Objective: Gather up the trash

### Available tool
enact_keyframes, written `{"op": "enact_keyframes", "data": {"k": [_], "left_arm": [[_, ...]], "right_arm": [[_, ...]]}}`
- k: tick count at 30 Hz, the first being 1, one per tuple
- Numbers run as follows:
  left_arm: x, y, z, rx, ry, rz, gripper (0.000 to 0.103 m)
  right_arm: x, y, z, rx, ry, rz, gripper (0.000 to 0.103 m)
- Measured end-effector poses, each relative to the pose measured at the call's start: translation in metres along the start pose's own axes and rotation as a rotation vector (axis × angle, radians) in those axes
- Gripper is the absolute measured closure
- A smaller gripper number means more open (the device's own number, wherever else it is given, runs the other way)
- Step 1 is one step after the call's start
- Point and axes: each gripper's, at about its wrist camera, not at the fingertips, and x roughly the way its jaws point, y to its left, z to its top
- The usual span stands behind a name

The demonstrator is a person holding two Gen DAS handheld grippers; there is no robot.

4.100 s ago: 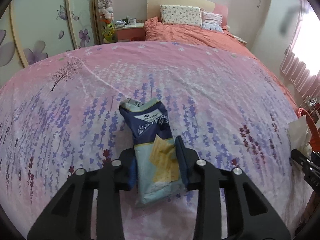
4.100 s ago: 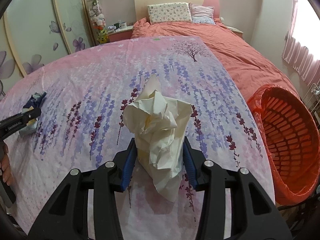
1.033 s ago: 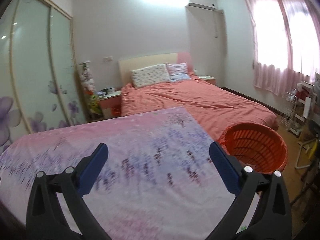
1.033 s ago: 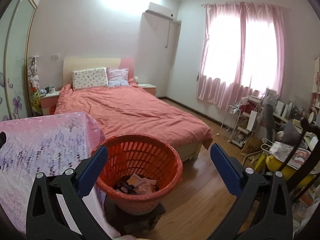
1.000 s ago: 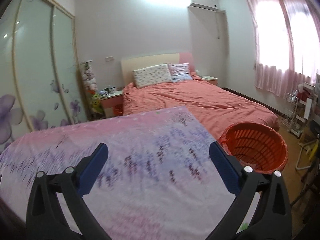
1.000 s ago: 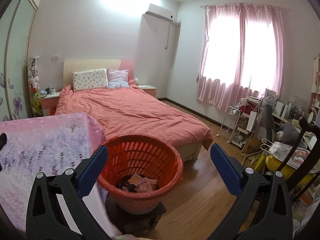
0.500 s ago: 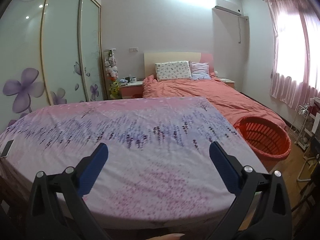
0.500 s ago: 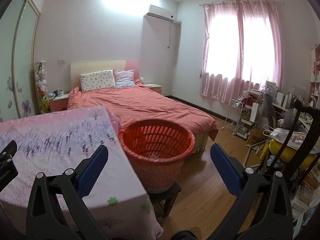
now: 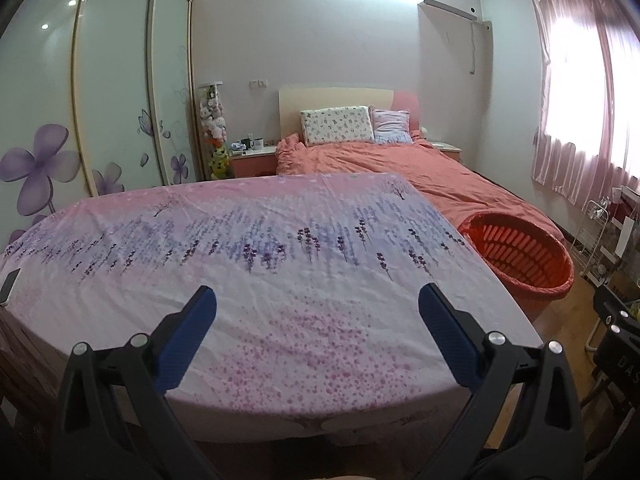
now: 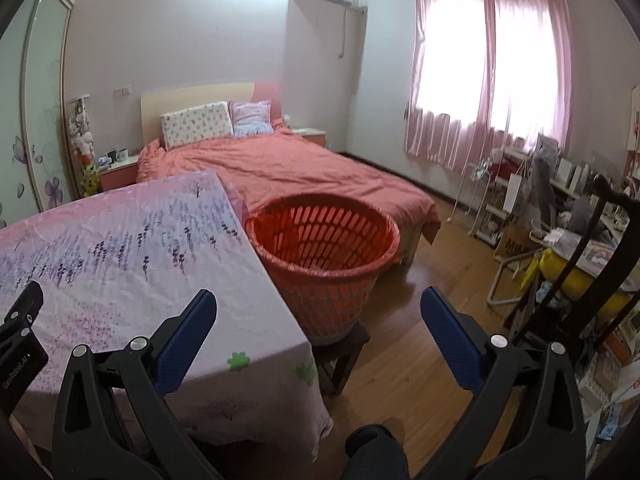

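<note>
My left gripper (image 9: 318, 300) is open and empty, held back from the near edge of the table with the pink lavender-print cloth (image 9: 280, 264). My right gripper (image 10: 318, 304) is open and empty, off the table's right corner (image 10: 132, 256). The orange slatted trash basket (image 10: 326, 240) stands on a small dark stool beside the table; it also shows in the left wrist view (image 9: 518, 254). Its contents are hidden from here. No trash shows on the cloth.
A phone (image 9: 9, 285) lies at the table's left edge. A bed with a coral cover (image 10: 288, 164) is behind the basket. A cluttered desk and dark chair (image 10: 576, 240) stand at the right. The left gripper's body (image 10: 18, 344) shows at the right view's left edge.
Both grippers have drawn back and away from the table and basket. Four seconds ago the left held a snack bag and the right a crumpled paper; both are now empty and open.
</note>
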Motion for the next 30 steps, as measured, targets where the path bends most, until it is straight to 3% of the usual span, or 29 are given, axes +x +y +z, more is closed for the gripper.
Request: {"op": "enact_keyframes", "data": {"k": [10,30], "left_arm": [[-0.002,0.000,0.003,-0.015,0.004,-0.020,0.004],[-0.016,-0.012,0.014,0.022,-0.048,0.020,0.004]], "right_arm": [[-0.005,-0.004,0.004,0.050,0.023,0.071,0.002],[-0.008,-0.010,0.008,0.063,0.004,0.055,0.002]]}}
